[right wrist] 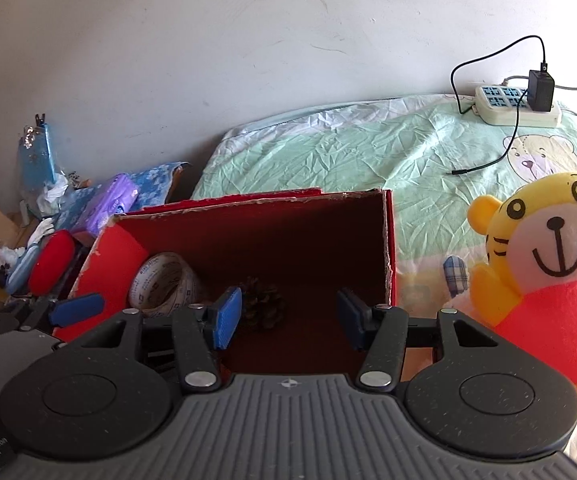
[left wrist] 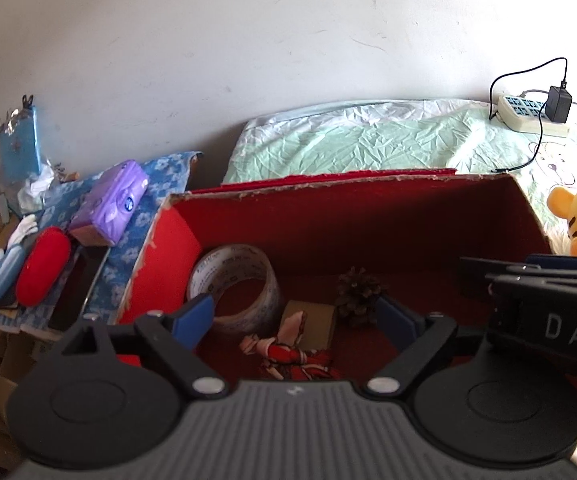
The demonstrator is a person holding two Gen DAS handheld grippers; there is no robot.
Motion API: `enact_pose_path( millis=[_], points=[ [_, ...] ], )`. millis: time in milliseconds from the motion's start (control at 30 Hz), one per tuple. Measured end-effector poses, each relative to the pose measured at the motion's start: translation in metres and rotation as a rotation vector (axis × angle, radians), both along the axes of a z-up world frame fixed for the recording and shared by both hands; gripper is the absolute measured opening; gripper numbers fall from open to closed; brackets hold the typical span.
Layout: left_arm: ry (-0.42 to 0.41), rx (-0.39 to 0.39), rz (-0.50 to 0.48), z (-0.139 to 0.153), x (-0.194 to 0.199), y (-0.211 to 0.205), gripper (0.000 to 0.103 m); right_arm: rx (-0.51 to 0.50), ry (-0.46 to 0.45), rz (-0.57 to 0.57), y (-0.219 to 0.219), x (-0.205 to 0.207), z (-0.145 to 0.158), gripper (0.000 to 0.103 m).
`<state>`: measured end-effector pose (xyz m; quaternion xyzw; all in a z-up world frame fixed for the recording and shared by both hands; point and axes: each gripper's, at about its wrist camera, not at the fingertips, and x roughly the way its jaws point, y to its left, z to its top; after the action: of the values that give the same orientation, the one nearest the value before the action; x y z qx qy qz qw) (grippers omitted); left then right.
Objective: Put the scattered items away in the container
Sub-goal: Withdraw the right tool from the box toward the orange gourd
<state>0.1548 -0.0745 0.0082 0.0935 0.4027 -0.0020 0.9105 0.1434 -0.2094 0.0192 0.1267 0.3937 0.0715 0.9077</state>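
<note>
A red cardboard box with ragged torn rims is sitting on a wrinkled green bedsheet. Inside the box are lying a glossy roll of clear tape, a scaly pine cone, a small brown carton and a red-and-white figurine, partly hidden by the gripper body. The left gripper is hovering over the box, jaws spread wide and gripping nothing. The right gripper is hovering at the box's near rim, likewise spread and empty. A fuzzy yellow plush tiger is sitting outside the box, right of it, cut off at the frame edge.
</note>
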Motion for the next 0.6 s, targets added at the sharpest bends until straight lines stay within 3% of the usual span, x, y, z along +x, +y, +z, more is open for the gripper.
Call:
enact_pose_path(
  millis=[167, 300, 600],
  points=[
    [-0.012, -0.015, -0.003, 0.005, -0.020, -0.005, 0.091, 0.017, -0.006, 0.012, -0.007, -0.016, 0.004, 0.056],
    [-0.039, -0.093, -0.009, 0.015, -0.037, 0.000, 0.091, 0.023, -0.034, 0.031, -0.011, -0.035, 0.011, 0.057],
    [-0.103, -0.147, -0.064, 0.037, -0.083, 0.003, 0.095, 0.126, -0.068, 0.087, -0.024, -0.072, 0.027, 0.058]
  ],
)
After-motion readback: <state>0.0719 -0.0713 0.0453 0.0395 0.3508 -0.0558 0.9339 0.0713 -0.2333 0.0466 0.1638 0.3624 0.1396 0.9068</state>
